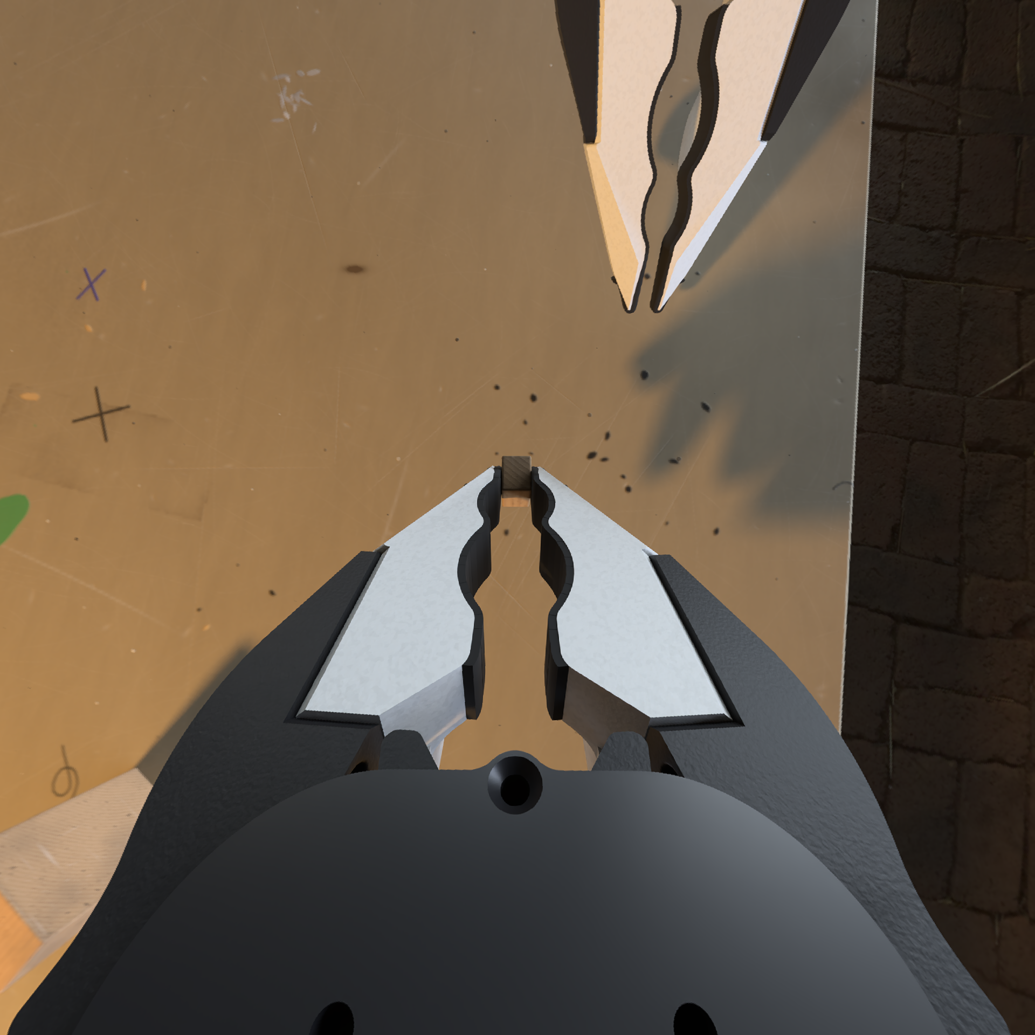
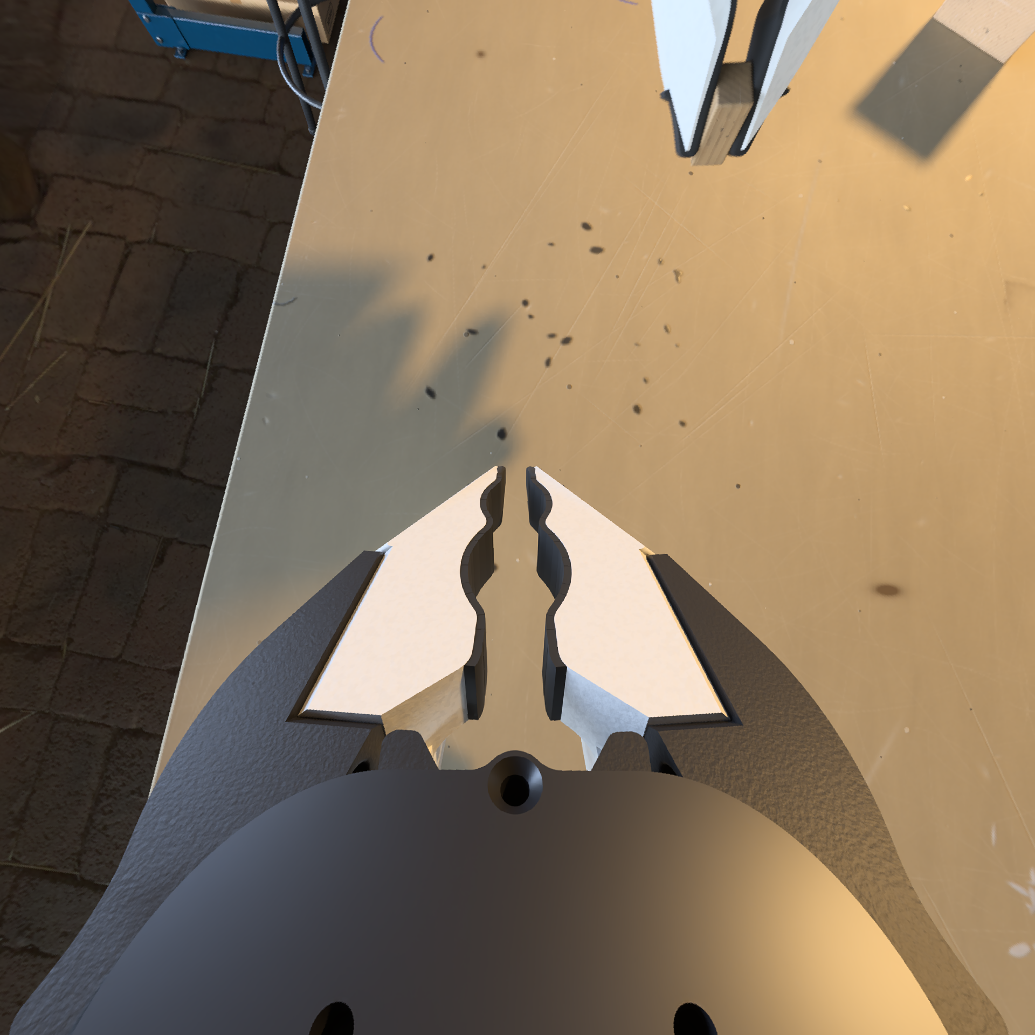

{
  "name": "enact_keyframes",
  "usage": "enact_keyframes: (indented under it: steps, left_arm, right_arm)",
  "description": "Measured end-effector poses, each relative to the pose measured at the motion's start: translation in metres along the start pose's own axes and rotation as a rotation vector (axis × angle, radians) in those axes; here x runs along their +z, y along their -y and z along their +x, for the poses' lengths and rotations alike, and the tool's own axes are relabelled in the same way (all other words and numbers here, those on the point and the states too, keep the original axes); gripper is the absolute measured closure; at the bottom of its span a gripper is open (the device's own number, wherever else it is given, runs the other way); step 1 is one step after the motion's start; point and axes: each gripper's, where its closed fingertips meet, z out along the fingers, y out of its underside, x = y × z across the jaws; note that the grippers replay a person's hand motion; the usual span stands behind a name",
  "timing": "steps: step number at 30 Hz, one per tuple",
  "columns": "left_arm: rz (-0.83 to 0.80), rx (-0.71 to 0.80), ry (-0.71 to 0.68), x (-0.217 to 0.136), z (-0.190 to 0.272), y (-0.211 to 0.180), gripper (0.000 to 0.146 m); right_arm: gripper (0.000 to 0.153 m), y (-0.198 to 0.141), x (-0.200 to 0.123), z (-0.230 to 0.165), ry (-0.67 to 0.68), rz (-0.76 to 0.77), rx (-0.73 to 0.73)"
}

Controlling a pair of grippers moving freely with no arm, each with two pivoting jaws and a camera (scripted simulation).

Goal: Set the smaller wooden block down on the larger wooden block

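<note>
Brown and scratched, the surface (image 2: pixel 728 504) has little black specks and pen marks on it, and a dark brick floor (image 2: pixel 112 392) lies beside its edge.

The left hand-held gripper (image 1: pixel 516 476) is squeezing the smaller wooden block (image 1: pixel 516 473) right at its fingertips. In the right wrist view the same block (image 2: pixel 722 112) hangs up off the surface, pinched on two sides, with its bottom end poking out below the fingers. I think it is held that way so the bottom can land flat on something.

The larger wooden block (image 2: pixel 974 28) sits at the far corner of the right wrist view, with a dark shadow next to it. It also peeks in at the low left corner of the left wrist view (image 1: pixel 67 840). The small block is not over it yet, so it looks like the carry is only part done.

The right hand-held gripper (image 2: pixel 516 473) holds nothing. Its fingers are almost together, with a thin gap. It hovers apart from both blocks, so it should not get in the way.

A green patch (image 1: pixel 11 515) and a blue frame with cables (image 2: pixel 235 39) sit off to the side.
</note>
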Motion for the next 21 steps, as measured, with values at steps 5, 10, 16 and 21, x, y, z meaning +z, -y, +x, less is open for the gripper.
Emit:
enact_keyframes:
  steps: [5,10,16,21]
  left_arm:
    - [-0.01,-0.019,0.018,0.011,0.011,-0.007,0.137]
    - [0.004,-0.035,0.05,0.027,0.014,-0.003,0.137]
    - [0.142,-0.15,0.217,0.001,-0.025,0.006,0.137]
    - [0.227,-0.34,0.509,-0.074,-0.091,-0.021,0.137]
  right_arm:
    - [0.145,0.003,0.001,0.0,-0.029,-0.024,-0.013]
    - [0.144,0.001,-0.005,0.002,-0.065,-0.017,0.03]
    - [0.144,-0.004,-0.02,0.014,-0.153,0.04,0.137]
    - [0.145,-0.006,-0.036,0.033,-0.23,0.132,0.239]
